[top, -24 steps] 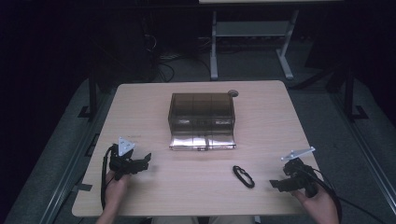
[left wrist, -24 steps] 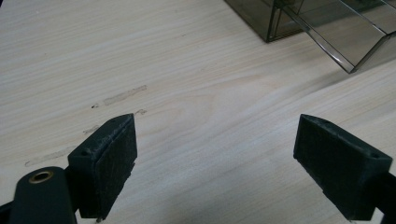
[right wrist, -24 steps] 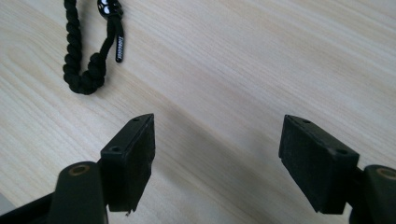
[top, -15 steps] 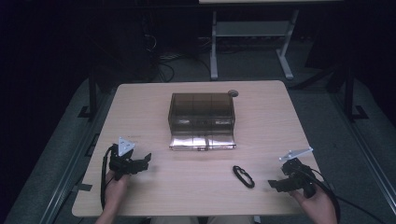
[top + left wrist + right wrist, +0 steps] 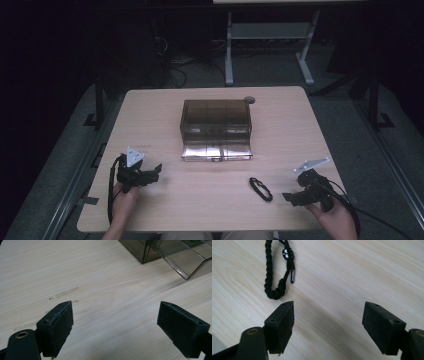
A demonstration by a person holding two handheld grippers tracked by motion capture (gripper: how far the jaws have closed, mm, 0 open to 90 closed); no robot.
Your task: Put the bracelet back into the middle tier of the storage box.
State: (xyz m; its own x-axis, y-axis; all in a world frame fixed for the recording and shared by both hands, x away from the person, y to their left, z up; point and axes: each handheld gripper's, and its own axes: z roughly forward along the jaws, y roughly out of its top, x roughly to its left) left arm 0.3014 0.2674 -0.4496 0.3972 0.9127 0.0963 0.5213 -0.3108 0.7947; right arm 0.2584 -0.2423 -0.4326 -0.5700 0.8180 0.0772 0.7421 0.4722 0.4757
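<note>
A smoky clear plastic box (image 5: 215, 122) stands in the middle of the wooden table (image 5: 150, 115), its front flap (image 5: 217, 151) folded down toward me. The left gripper view has the box's corner (image 5: 140, 251) and the flap (image 5: 180, 257) at its upper right. A black braided cord loop (image 5: 261, 189) lies in front of the box, to the right. My left gripper (image 5: 153, 175) is open at the near left, over bare wood (image 5: 117, 327). My right gripper (image 5: 293, 194) is open at the near right, with the cord (image 5: 274, 272) just beyond its left jaw (image 5: 328, 325).
A small round disc (image 5: 249, 99) lies at the table's far edge behind the box. Beyond the table stands a metal frame (image 5: 270, 35) on a dark floor. Cables trail from both grippers off the near edge.
My right gripper has drifted slightly toward the near edge and a little left. The left gripper, the box and the cord stay where they were.
</note>
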